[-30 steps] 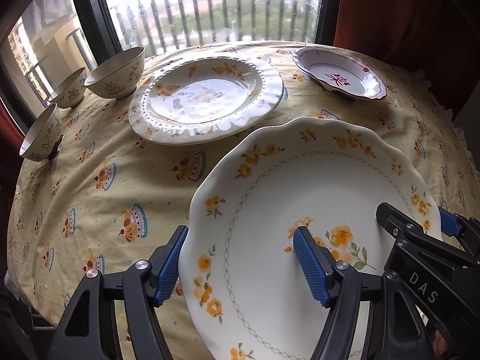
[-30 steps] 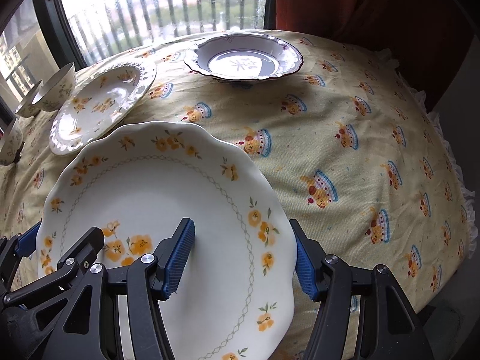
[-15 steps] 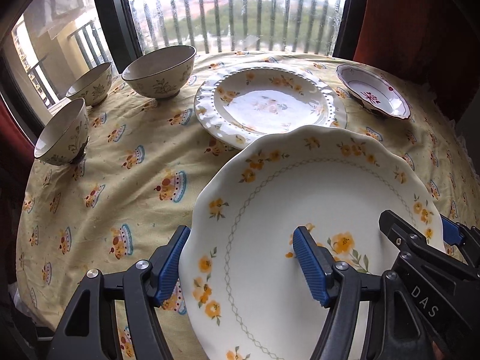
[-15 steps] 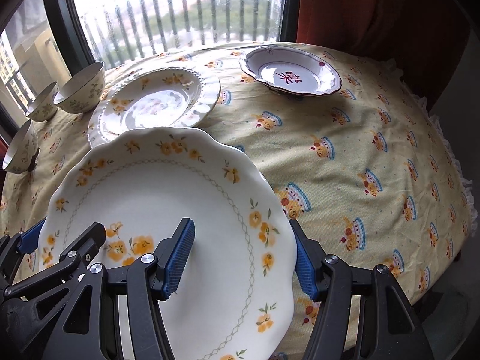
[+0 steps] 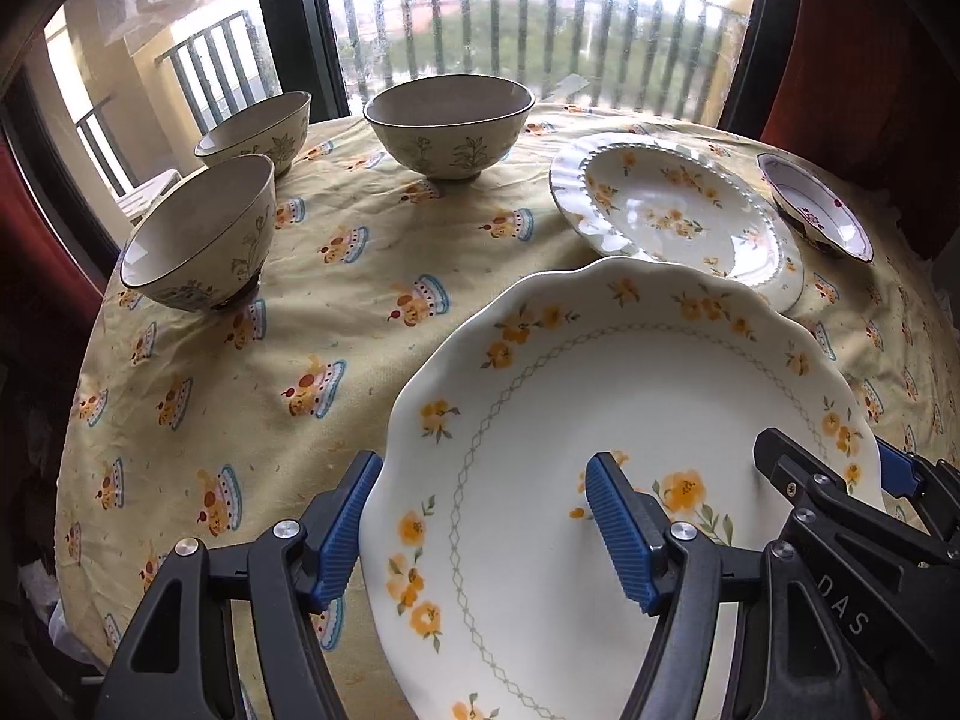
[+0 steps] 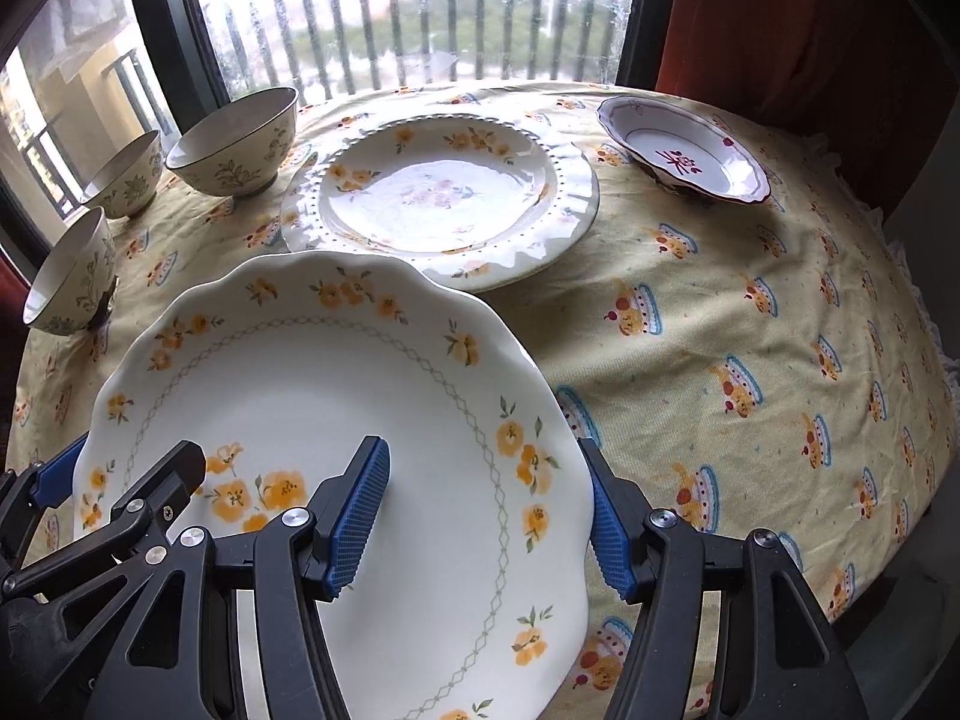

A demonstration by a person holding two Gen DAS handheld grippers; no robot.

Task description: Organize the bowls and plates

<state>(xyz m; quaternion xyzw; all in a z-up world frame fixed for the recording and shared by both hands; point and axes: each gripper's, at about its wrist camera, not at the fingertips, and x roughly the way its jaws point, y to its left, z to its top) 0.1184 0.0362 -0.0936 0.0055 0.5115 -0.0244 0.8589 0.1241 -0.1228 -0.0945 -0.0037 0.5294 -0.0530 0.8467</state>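
Plates and bowls sit spread over the desk (image 6: 750, 312), which wears a yellow cloth printed with cakes, and none is stacked on another yet, so the sorting looks barely begun.

Largest is the scalloped plate (image 5: 630, 420), white with orange flowers and a ring of diamonds. It is carried in the air above the near part of the desk, between both tools. The left tongs (image 5: 486, 531) straddle its left rim, one blue pad outside the edge and one over the face; the right tongs (image 6: 489, 519) straddle its right rim likewise. Each pair appears to pinch the rim, though the contact itself is not plain to see.

Next in size, the beaded plate (image 6: 441, 201) lies flat just beyond the scalloped plate; in the fisheye views their rims overlap, yet whether they touch cannot be told. Right of the beaded plate, near the far edge, rests the small dish (image 6: 684, 159) with a red mark in its middle.

Left of the beaded plate stand three bowls, apart from one another: the first bowl (image 5: 450, 126) nearest it, the second bowl (image 5: 255, 132) further left, the third bowl (image 5: 201, 234) closest to the desk's left edge.

Judging by this, the carried plate has still to be set down, probably with the other plates, and the bowls remain to be nested.
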